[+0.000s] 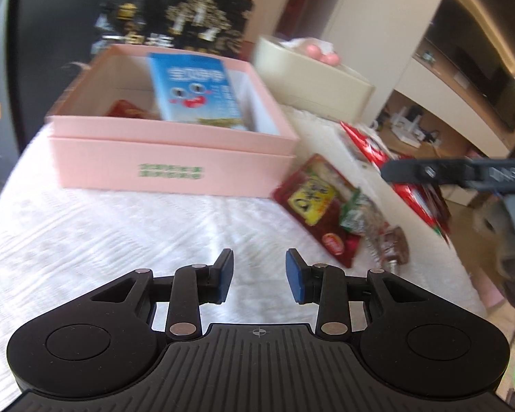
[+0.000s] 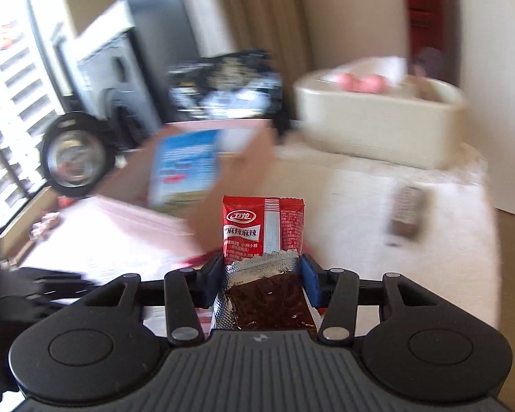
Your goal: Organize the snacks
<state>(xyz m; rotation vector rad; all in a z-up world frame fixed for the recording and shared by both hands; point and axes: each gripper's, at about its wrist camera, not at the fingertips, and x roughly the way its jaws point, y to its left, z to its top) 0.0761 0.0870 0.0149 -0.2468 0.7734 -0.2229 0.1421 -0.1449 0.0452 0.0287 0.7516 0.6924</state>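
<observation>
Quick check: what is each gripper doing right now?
Left gripper: open, empty.
Right gripper: shut on a red snack packet.

Pink box [image 2: 237, 158] and blue carton [image 2: 185, 168] smeared by motion blur, small dark packet [image 2: 407, 214] unreadable, right gripper [image 1: 463, 171] cut off by frame edge

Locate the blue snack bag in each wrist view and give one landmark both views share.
Left wrist view: the blue snack bag stands tilted inside the pink box, upper centre.
Right wrist view: the same bag, blurred, sits left of centre inside the box, beyond the red snack packet in the right gripper.
Shared landmark: the cream container holding pink balls, right of the box.
</observation>
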